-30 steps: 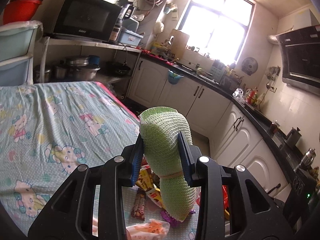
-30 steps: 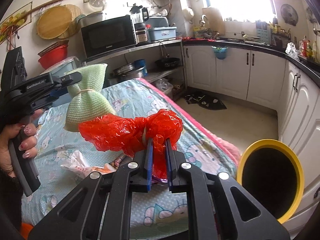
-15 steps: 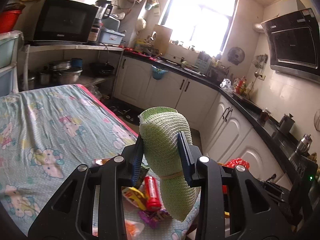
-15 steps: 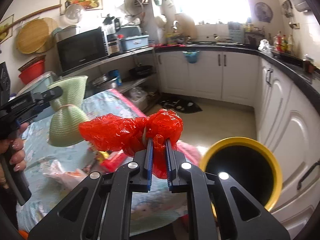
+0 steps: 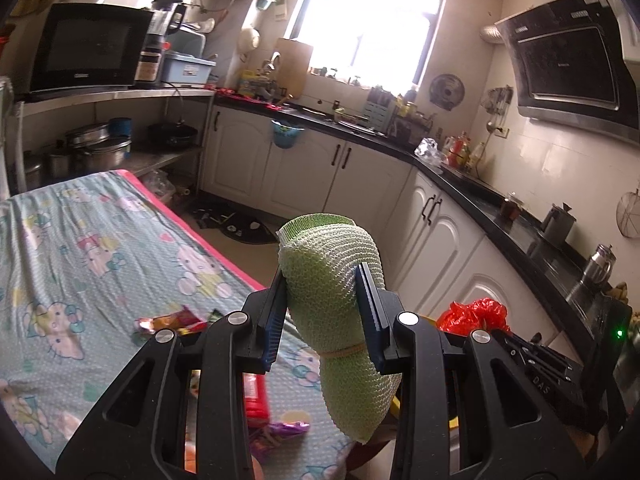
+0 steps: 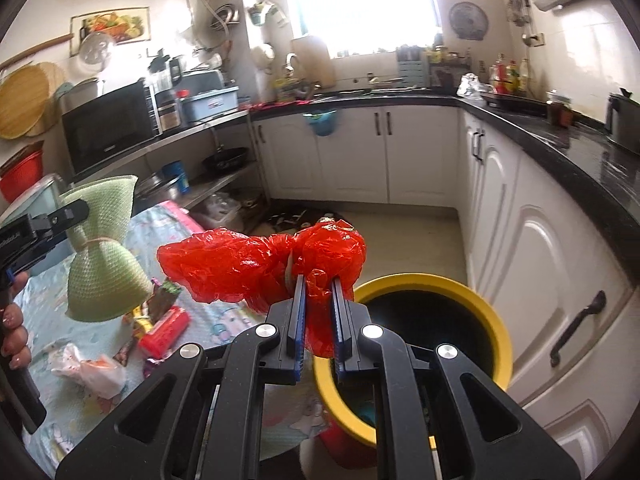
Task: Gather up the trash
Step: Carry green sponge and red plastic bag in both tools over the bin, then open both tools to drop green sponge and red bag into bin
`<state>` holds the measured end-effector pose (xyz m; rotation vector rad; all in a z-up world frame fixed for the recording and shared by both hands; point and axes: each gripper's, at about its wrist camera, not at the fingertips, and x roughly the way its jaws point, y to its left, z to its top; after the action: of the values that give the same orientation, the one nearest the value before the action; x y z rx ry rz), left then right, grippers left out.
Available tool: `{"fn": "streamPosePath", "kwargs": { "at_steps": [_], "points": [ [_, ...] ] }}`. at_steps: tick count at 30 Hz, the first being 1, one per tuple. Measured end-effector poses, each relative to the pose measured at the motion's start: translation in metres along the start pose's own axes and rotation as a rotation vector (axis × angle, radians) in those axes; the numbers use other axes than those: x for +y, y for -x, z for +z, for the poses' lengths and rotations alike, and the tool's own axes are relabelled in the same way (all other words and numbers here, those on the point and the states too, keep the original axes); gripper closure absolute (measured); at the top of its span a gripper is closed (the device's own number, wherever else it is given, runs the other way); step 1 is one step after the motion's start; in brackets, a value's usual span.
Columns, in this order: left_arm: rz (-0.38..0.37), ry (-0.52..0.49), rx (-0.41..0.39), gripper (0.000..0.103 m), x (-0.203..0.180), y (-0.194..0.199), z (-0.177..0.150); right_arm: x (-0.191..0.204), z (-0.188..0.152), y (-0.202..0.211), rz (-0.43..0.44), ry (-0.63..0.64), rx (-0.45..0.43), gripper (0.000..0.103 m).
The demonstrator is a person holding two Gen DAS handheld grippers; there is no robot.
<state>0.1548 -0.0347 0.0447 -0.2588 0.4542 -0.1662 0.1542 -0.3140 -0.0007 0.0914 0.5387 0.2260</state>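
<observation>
Clamping green mesh roll (image 5: 334, 276) in left gripper (image 5: 322, 308) | right gripper (image 6: 318, 316) pinching red bag (image 6: 256, 264)

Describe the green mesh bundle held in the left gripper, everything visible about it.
The green mesh bundle is pale green netted foam, cinched at its waist by a tan rubber band into a bow-like shape with flared ends. The left gripper is shut on it, pads pressing its sides above the band. It hangs in the air above the cartoon-print tablecloth, touching nothing else.

green mesh bundle (image 5: 332, 280) and crumpled red bag (image 6: 264, 264) held aloft.
</observation>
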Motion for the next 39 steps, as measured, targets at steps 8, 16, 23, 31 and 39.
{"fn": "streamPosePath", "kwargs": {
  "at_steps": [8,16,23,31,39],
  "points": [
    [-0.049,-0.030,0.033,0.076,-0.032,-0.023,-0.007,-0.026,-0.005,0.000,-0.070,-0.036,-0.005,0.092],
    [-0.089,-0.047,0.072,0.076,-0.055,-0.050,-0.018,-0.050,-0.016,-0.007,-0.165,-0.046,0.008,0.092],
    [-0.122,-0.073,0.123,0.076,-0.081,-0.086,-0.030,-0.074,-0.029,-0.022,-0.231,-0.084,0.059,0.092],
    [-0.137,-0.118,0.192,0.075,-0.106,-0.127,-0.051,-0.096,-0.047,-0.045,-0.256,-0.146,0.140,0.092],
    [-0.148,-0.125,0.261,0.075,-0.116,-0.159,-0.068,-0.105,-0.059,-0.066,-0.254,-0.180,0.201,0.089]
  ]
}}
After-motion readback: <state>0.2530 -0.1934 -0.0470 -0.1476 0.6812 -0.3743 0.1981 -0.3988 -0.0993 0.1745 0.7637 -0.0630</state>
